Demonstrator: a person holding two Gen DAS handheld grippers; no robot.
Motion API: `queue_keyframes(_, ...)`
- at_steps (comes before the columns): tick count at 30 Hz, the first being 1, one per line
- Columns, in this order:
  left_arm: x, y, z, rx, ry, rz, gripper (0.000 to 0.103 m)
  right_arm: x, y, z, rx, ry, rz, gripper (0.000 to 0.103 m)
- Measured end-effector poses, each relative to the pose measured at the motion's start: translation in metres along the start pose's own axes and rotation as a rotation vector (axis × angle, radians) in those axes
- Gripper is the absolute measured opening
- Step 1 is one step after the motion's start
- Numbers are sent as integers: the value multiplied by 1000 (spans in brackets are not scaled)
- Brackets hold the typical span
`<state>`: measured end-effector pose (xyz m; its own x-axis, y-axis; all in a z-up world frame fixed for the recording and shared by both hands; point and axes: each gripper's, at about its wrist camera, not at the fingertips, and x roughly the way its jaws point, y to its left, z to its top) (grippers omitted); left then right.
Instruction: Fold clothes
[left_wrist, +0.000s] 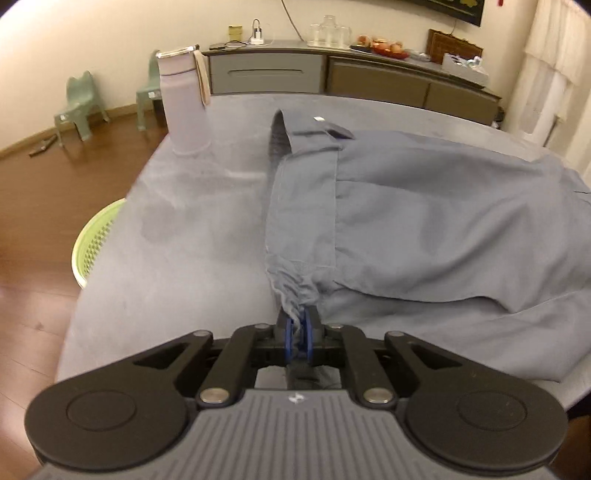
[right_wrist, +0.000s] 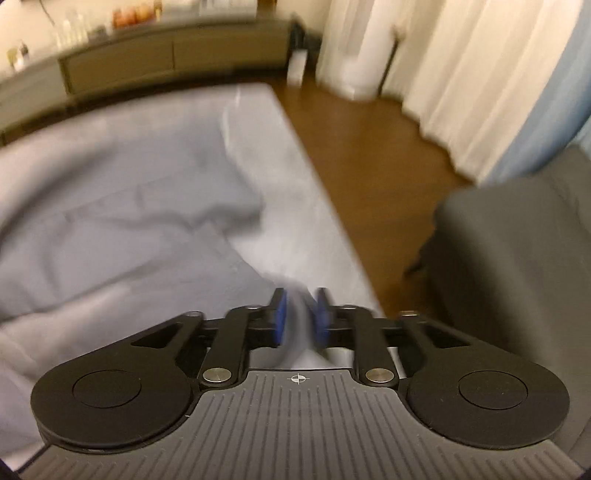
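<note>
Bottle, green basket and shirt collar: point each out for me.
Bottle (left_wrist: 186, 107): left wrist view, mid body.
Green basket (left_wrist: 96, 240): left wrist view, slotted rim.
Shirt collar (left_wrist: 281, 138): left wrist view, upright collar band.

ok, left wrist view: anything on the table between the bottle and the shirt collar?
Nothing. Between the bottle and the shirt collar lies only bare grey table cover, seen in the left wrist view.

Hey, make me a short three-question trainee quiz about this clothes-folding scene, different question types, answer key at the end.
1. True or false: the tall lavender insulated bottle stands upright on the grey-covered table.
2. What does the left gripper pinch?
A. bunched edge of the grey-blue cotton garment
B. a strap
C. nothing
3. Fill in: the round light-green plastic basket sits on the ____, beside the table.

Key: 1 true; 2 A; 3 floor.
</note>
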<state>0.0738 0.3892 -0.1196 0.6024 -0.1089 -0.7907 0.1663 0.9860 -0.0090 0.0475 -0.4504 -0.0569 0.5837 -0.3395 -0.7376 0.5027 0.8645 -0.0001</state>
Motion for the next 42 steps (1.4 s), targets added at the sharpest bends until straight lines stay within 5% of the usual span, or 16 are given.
queue_keyframes(2, -14, 0, -10, 28, -34, -5, 21, 14, -3, -10, 53, -8, 26, 62)
queue_keyframes(4, -33, 1, -11, 46, -93, -20, 54, -5, -11, -24, 93, -63, 85, 70)
queue_keyframes(10, -34, -1, 19, -26, -189, -68, 76, -32, -26, -83, 73, -65, 78, 94)
queue_keyframes(13, -13, -17, 30, 11, -157, -69, 76, -6, -46, -106, 183, 45, 58, 90)
queue_keyframes(16, 5, -36, 30, 53, -125, -48, 68, 21, -68, -120, 406, 126, 187, 68)
queue_keyframes(17, 12, -41, 31, 63, -118, -30, 55, 29, -71, -123, 464, 124, 240, 53)
queue_keyframes(18, 18, -44, 31, 58, -100, -14, 14, 36, -73, -124, 501, 117, 276, 31)
queue_keyframes(20, 23, -46, 26, 43, -81, 14, 0, 39, -71, -123, 524, 84, 312, 2)
queue_keyframes(23, 9, -45, 22, 64, -146, 67, 0, 6, -64, -107, 459, -47, 337, 1)
queue_keyframes(26, -17, -28, 25, 7, -199, 101, 0, -82, -61, -77, 405, -265, 441, 1)
queue_keyframes(29, -29, -15, 27, -15, -212, 152, 0, -146, -46, -48, 320, -356, 361, 1)
queue_keyframes(31, -17, -15, 25, -9, -169, 122, 0, -137, -26, -30, 251, -317, 226, 1)
queue_keyframes(34, 4, -28, 13, 38, -99, 81, 0, -37, 2, -31, 126, -57, 3, 1)
queue_keyframes(37, 5, -32, 0, 33, -67, 28, 7, 43, -1, -65, 136, 148, -69, 7)
queue_keyframes(41, -13, -30, 15, 25, -139, 26, 28, -11, -8, -81, 233, -84, -12, 51)
queue_keyframes(42, -17, -29, 24, 4, -171, 14, 36, -29, 2, -81, 192, -138, 9, 52)
